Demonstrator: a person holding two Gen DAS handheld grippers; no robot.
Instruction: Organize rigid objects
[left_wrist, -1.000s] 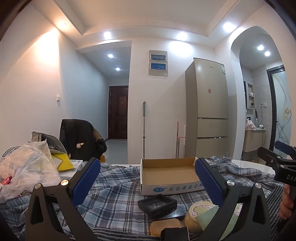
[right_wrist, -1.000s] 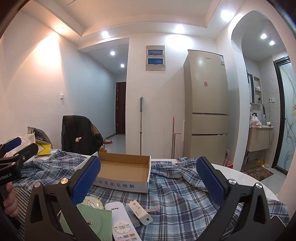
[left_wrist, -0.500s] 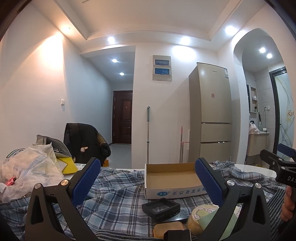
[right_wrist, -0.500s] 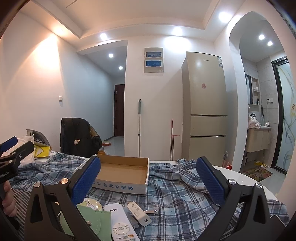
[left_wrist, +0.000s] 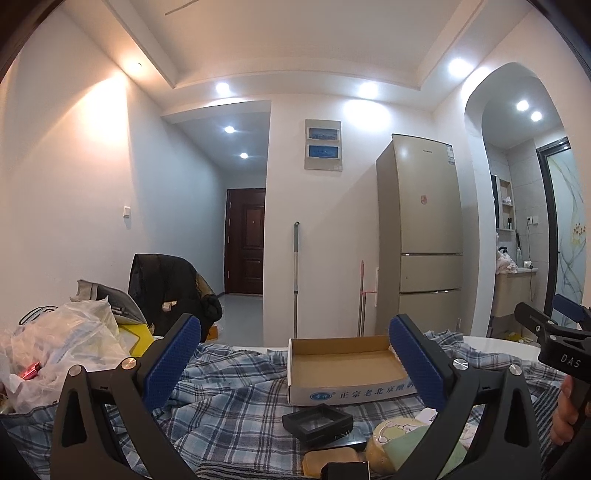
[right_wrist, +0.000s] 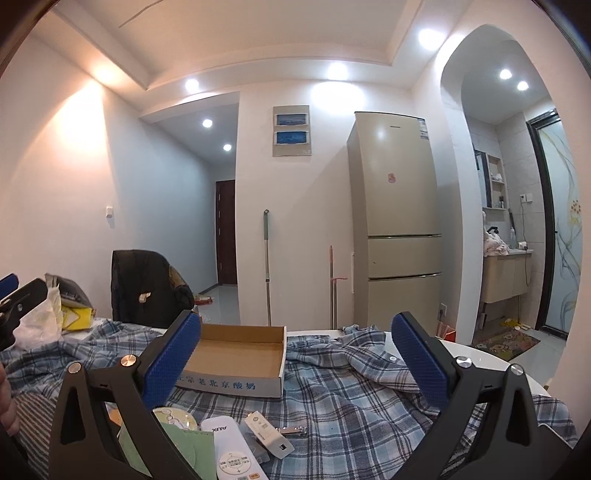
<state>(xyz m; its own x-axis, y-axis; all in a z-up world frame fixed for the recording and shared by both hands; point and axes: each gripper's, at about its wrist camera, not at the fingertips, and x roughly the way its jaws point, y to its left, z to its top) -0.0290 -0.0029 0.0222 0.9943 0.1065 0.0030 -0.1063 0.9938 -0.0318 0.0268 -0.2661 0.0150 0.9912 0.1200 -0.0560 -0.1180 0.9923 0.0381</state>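
Both tongs, the left tongs (left_wrist: 295, 354) and the right tongs (right_wrist: 295, 354), were spread wide and held nothing. Nearest lay a white remote (right_wrist: 231, 448), a black tray (left_wrist: 317, 422) and a yellow tin (left_wrist: 397, 437) on the plaid-covered counter (right_wrist: 351, 413). Beyond sat the empty cardboard box (left_wrist: 345, 363). A good pick would probably take one item squarely, then lower it inside.

Right tongs (right_wrist: 295, 363) gape empty above white remote (right_wrist: 231, 448), facing cardboard box (right_wrist: 236, 363).

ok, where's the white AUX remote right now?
Right wrist view, bottom centre: the AUX remote lies on the plaid cloth, between the green pouch and the small white stick.
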